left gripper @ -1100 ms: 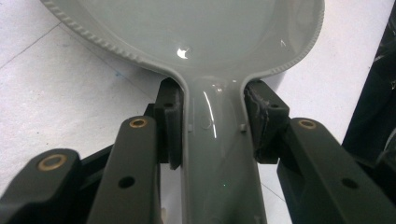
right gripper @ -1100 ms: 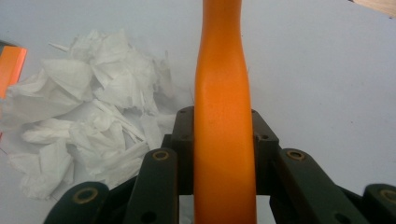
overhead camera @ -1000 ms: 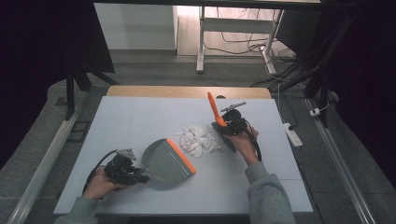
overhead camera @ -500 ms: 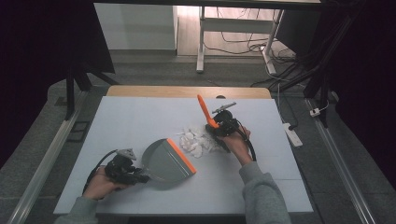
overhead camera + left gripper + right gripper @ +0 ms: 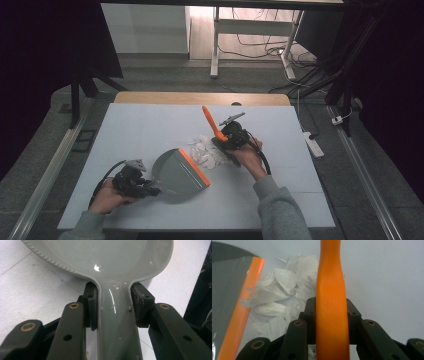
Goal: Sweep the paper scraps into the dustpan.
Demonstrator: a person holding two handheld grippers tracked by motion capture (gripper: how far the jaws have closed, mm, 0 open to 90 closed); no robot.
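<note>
A grey dustpan (image 5: 172, 172) with an orange lip (image 5: 194, 166) lies on the pale table (image 5: 150, 125), its mouth facing right. My left gripper (image 5: 145, 187) is shut on the dustpan handle (image 5: 113, 320), one pad on each side. A pile of crumpled white paper (image 5: 205, 151) sits just right of the lip. My right gripper (image 5: 227, 139) is shut on an orange brush handle (image 5: 211, 122), at the right edge of the pile. In the right gripper view the orange handle (image 5: 330, 302) runs up between the jaws, with paper (image 5: 277, 297) and the orange lip (image 5: 239, 315) to its left.
A wooden strip (image 5: 200, 98) runs along the table's far edge. A white power strip (image 5: 312, 142) lies on the floor at the right, and a white frame (image 5: 215, 45) with cables stands beyond the table. Metal rails flank both sides.
My right gripper has carried the orange brush leftward, toward the paper pile and the dustpan lip. The left gripper and dustpan have stayed put.
</note>
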